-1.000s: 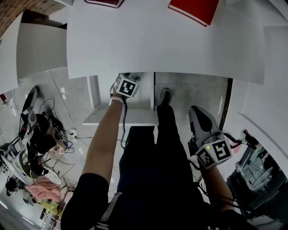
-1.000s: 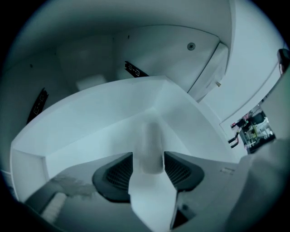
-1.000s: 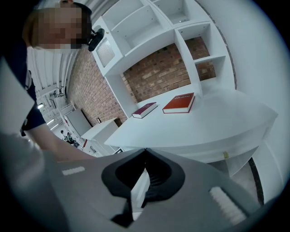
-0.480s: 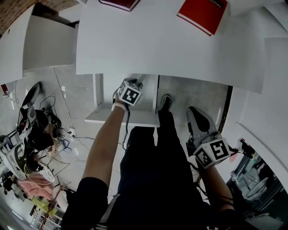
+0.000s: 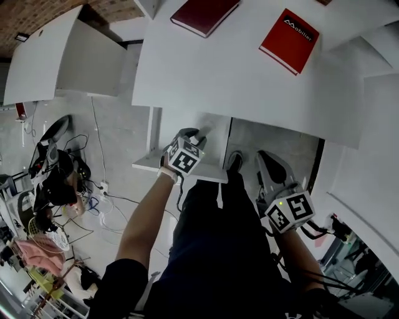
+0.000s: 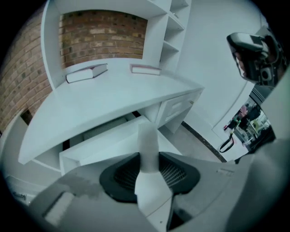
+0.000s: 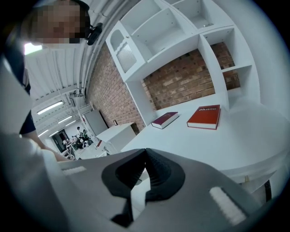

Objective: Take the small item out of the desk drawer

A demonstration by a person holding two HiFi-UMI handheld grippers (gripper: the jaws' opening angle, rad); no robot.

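Pulled back since a second ago: left gripper [image 5: 185,156], then deep inside the desk drawer [image 5: 146,163], now up over the drawer's front edge.

Head view. Shows the drawer pulled open under the desk [image 5: 249,81]. Shows the small white item [image 5: 204,131] poking out of the left gripper's tip, above the inside of the drawer. Shows the right gripper [image 5: 288,212] down low, well to the right of the drawer, doing nothing. Also a red book [image 5: 289,40] and a dark red book [image 5: 204,14] on the desk top, far behind the drawer.

Left gripper view. Left gripper [image 6: 148,170] squeezed tight on the small white item [image 6: 148,149], which stands straight up between the pads. Open drawer [image 6: 99,147] just behind and below the item.

Right gripper view. Right gripper [image 7: 146,156] with both jaws pressed together and nothing between them. Looks out over the desk top at the two books; no drawer to see here.

Step in hand, most likely: lifting the item out of the drawer. Seems nearly done. Next move probably calls for a steady squeeze and a lift up and away, clear of the drawer's front edge, without a bump on the desk above the drawer.
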